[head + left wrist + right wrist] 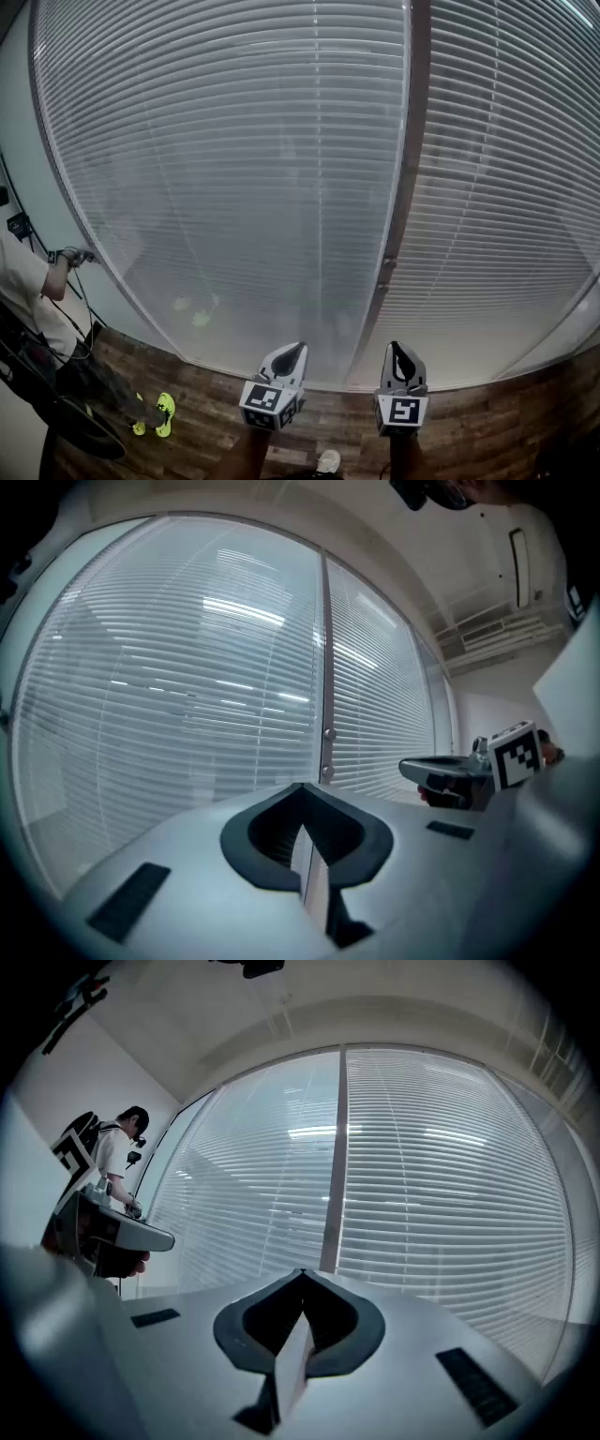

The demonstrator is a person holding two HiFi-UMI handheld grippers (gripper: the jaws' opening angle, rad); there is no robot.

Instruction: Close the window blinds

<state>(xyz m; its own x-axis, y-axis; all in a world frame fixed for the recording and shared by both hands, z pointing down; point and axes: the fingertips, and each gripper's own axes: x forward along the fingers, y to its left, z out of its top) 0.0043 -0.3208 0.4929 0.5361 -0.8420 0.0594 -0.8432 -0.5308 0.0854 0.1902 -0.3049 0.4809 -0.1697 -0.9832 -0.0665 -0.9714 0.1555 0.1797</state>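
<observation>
We've got left hand-held gripper [291,351] and right hand-held gripper [401,351] both with jaws together, nothing between. Blinds [234,169] dead ahead, apart from both, slats horizontal. Vertical mullion [401,206] with its small knobs lies nearer our right.

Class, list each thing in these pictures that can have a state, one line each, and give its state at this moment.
Left blind: lowered to the bottom; slats look partly open, with thin gaps.
Right blind: lowered to the bottom; slats look the same.
Left gripper: shut, holding nothing, short of the blinds.
Right gripper: shut, holding nothing, short of the blinds.
Person: standing at the left blind's edge, one hand raised.
</observation>
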